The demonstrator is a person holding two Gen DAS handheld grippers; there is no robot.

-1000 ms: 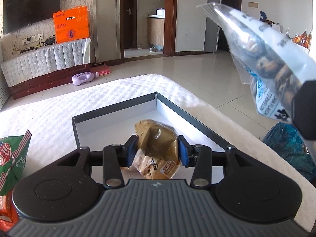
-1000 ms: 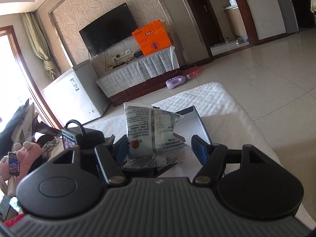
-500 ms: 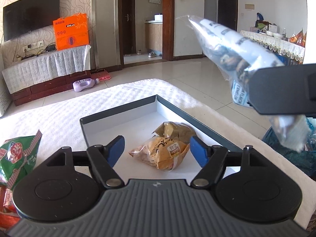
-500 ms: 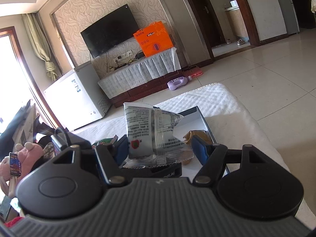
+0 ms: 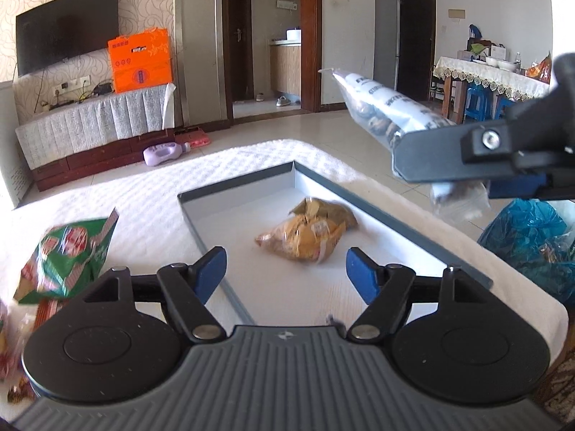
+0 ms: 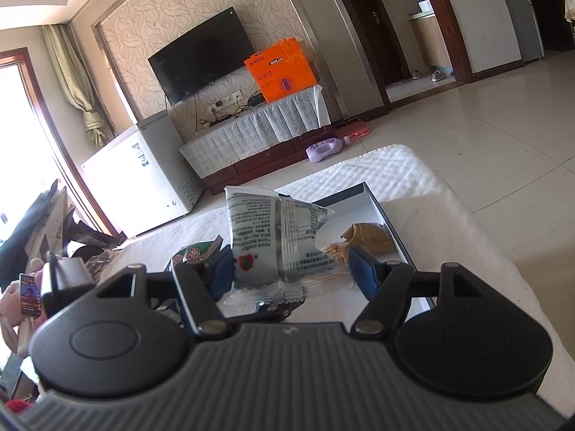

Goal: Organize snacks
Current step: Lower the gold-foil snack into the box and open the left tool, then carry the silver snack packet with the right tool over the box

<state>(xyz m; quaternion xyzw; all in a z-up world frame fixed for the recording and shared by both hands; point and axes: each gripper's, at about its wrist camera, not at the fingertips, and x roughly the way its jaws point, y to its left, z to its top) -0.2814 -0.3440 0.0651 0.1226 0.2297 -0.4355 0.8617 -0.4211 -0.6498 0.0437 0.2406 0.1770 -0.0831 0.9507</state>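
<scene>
Left claw hangs with its blue pads spread wide and nothing between them. Jaws opened within the last second but have not widened since. Just ahead of its tips, a tan snack packet lies loose on the white floor of a shallow grey-rimmed tray; a second, darker brown packet sits touching it on the far side. Neither pad touches either packet.

Tray rests on a white textured cloth that covers the table. To the left of the left claw, outside the tray, a green and red snack bag lies on the cloth, with more wrappers at the picture's edge, too blurred to name.

Right claw, seen from its own camera, is clamped on a silver-white packet printed with small text; the packet stands upright between the pads, its crimped bottom edge hanging below them. From the left camera the same packet sticks out up and to the right of the left claw, held in the air above the tray's right rim, well clear of the two packets inside.

Beyond the right claw's tips the tray shows again, the tan packet and the brown one lying in it. A blue plastic bag sits off the table's right edge.
</scene>
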